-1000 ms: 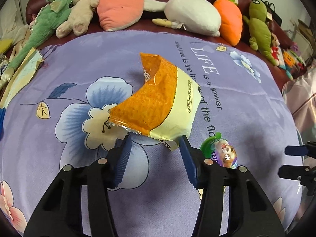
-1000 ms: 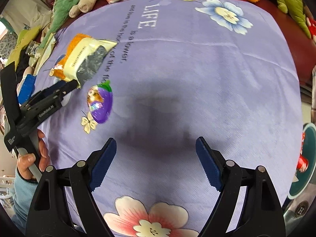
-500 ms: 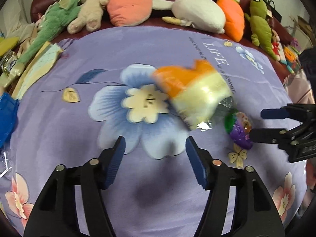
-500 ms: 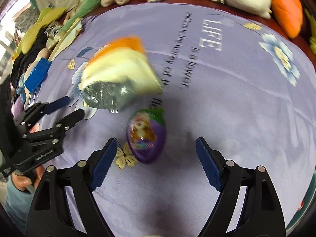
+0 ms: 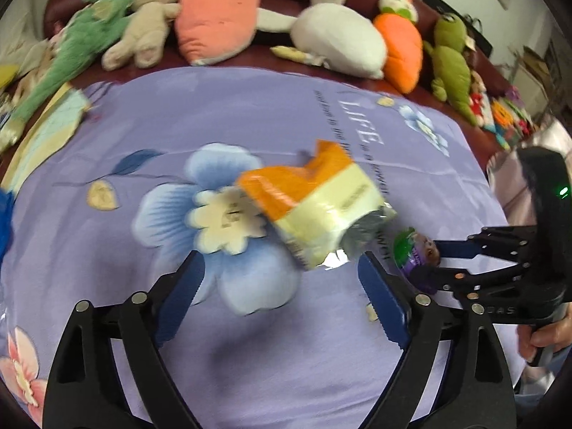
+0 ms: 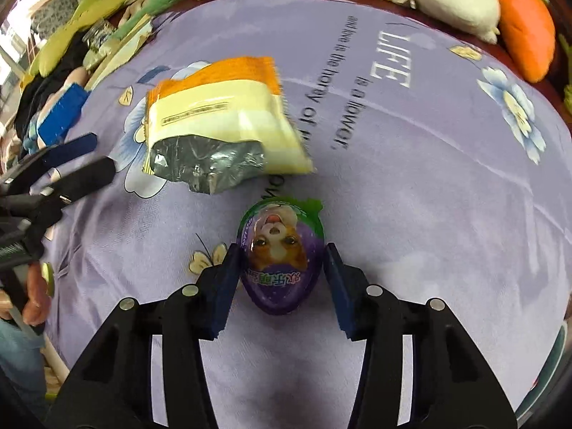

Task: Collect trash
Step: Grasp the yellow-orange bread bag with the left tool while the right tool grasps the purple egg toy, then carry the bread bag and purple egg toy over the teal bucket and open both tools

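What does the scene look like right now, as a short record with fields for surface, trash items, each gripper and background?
surface: purple floral cloth
trash items: orange and cream snack bag, torn open, foil showing; purple egg-shaped package
right gripper: fingers either side of the egg package, just been closing, pads at its sides
left gripper: open, just been opening, nothing between its fingers; bag lies just beyond them
background: plush toys on a dark red sofa
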Demonstrator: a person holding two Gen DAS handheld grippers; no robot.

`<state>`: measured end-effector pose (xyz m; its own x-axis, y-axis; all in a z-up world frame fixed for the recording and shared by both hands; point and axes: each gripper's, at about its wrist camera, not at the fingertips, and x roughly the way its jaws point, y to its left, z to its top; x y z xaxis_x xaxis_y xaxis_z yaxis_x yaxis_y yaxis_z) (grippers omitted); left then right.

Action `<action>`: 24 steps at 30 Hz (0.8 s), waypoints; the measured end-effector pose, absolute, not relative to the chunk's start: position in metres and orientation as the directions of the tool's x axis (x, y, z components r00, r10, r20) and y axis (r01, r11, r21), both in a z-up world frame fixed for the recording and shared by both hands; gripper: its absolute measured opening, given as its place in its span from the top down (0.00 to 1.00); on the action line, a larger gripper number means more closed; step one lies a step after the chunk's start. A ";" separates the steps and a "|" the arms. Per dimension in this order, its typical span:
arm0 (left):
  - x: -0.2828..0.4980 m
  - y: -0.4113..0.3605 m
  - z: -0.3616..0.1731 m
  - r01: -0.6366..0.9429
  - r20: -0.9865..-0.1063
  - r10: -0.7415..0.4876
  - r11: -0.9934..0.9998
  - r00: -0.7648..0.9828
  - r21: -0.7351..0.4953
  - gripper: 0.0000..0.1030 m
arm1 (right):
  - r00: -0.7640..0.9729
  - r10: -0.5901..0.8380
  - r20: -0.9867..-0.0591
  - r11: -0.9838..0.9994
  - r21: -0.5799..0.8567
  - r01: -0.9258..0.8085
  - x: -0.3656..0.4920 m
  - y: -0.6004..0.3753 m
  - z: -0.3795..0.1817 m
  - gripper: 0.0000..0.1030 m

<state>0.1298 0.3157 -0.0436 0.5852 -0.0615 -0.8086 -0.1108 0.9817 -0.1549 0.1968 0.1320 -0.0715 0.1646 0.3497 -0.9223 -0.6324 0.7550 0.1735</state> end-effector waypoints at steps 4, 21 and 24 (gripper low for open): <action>0.154 0.303 -0.062 -0.151 -0.838 0.019 0.986 0.545 -0.075 0.13 | 0.179 0.350 -0.919 0.780 0.181 -0.599 0.199 0.107 -0.063 0.56; 0.153 0.291 -0.045 -0.285 -0.807 0.100 0.955 0.582 -0.087 0.96 | 0.235 0.375 -0.897 0.838 0.220 -0.499 0.202 0.025 -0.047 0.56; 0.152 0.267 -0.036 -0.241 -0.800 0.072 0.966 0.596 -0.092 0.96 | 0.252 0.384 -0.889 0.849 0.232 -0.474 0.200 0.004 -0.041 0.56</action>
<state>0.1522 0.2665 -0.0355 0.5961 0.0723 -0.7996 -0.2406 0.9662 -0.0920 0.1997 0.0042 -0.0405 0.2515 0.3838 -0.8885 -0.4744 0.8490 0.2324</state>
